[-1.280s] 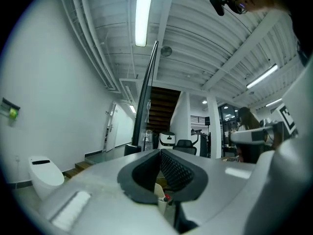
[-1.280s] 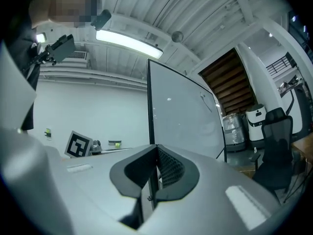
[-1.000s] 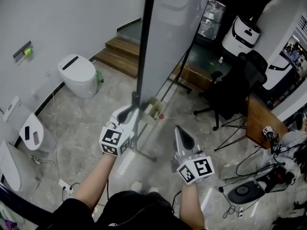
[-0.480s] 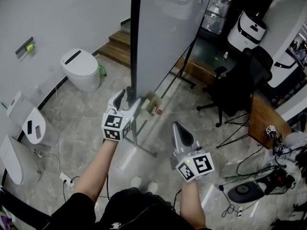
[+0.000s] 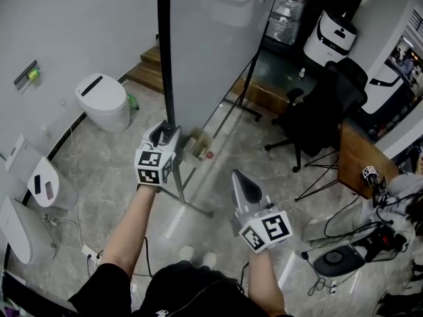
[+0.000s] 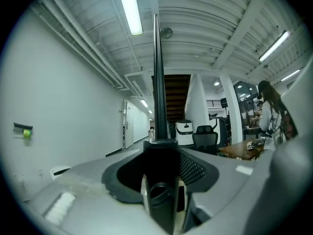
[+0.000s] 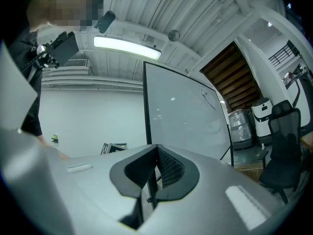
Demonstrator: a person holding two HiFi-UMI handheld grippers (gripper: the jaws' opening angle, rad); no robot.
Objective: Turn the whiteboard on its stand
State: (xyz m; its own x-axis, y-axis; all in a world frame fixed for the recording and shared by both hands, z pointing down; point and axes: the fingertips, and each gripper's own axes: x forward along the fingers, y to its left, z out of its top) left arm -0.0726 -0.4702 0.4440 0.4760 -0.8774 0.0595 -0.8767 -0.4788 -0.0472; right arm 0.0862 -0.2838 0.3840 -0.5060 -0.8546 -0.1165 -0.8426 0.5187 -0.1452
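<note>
**One whiteboard, two claws, edge-on to the wearer**

There is one whiteboard (image 5: 218, 38), and it stands on the floor (image 5: 112, 177) at 12 o'clock in the head view. It is turned so nearly edge-on that its pale grey face slants away toward 1 o'clock. Its near side is a single black frame edge (image 5: 164, 58), running straight up out of the picture. Below, the thin metal stand (image 5: 193, 207) spreads its legs across the tiles.

There are two claws. The left claw (image 5: 165, 132) sits at 11 o'clock, right at the foot of that black edge. In the left gripper view the edge rises between its jaws, which are closing (the pads are not seen pressing on it). The right claw (image 5: 240, 177), at 5 o'clock, hangs clear of the board. Its jaws are drawn together to a point with nothing in them; its own view shows the board's glossy face and rounded upper corner.

Around it are one white toilet (image 5: 102, 103) at 10 o'clock, one black office chair (image 5: 317, 121) at 2 o'clock and one wooden bench (image 5: 353, 167) at 3 o'clock.
</note>
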